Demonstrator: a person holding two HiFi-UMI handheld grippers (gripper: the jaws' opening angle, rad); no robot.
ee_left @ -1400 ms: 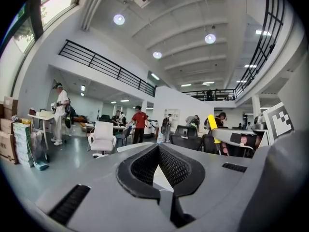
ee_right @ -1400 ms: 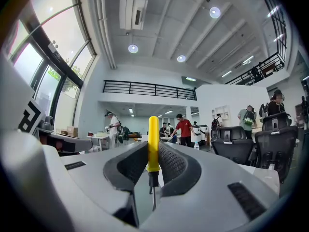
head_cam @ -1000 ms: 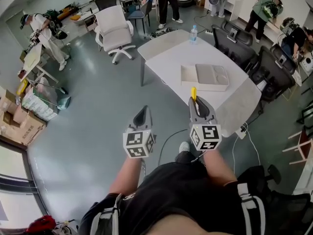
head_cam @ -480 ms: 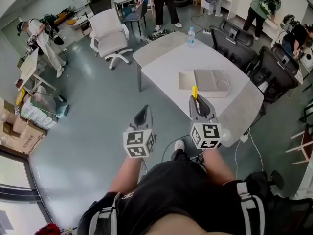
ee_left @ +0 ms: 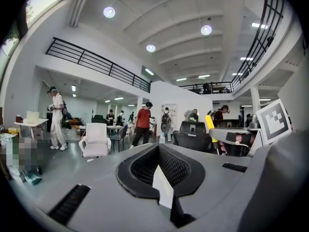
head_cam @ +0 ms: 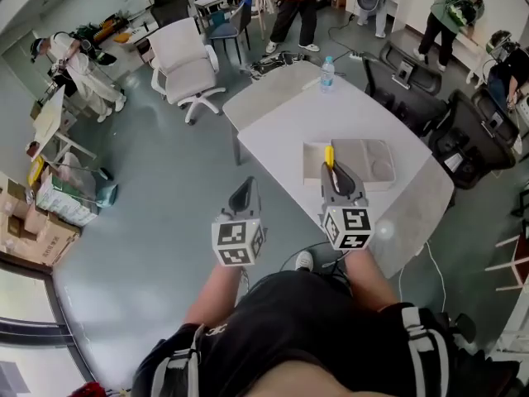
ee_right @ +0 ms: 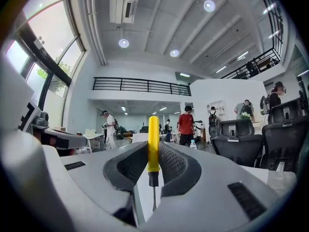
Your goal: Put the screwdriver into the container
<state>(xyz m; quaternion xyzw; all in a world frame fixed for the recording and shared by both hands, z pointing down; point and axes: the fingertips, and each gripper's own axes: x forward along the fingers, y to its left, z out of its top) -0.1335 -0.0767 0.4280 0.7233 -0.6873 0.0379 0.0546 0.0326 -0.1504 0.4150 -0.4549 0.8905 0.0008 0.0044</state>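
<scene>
Since the earlier frame the white table [head_cam: 289, 110] is brought nearer, so that the yellow handle now overlaps the near edge of the container [head_cam: 374, 160] in the head view.

Screwdriver [ee_right: 153, 146]: yellow handle, short black collar, thin dark shaft. It is pinched at the handle by the right gripper [head_cam: 333, 174], handle end sticking out past the jaw tips, shaft running back between the jaws.

Left gripper [head_cam: 241, 195]: jaws pressed together, nothing between them, held off the table's near-left side over the floor.

The shaft's tip is lost low between the jaws. Height over the container cannot be judged. Both hands are covered by the marker cubes.

Container is beige, shallow and divided. A water bottle [head_cam: 327, 74] is seen at the table's far edge. Grey floor, a white chair [head_cam: 188, 56], black chairs [head_cam: 407, 77] and people at benches are noted.
</scene>
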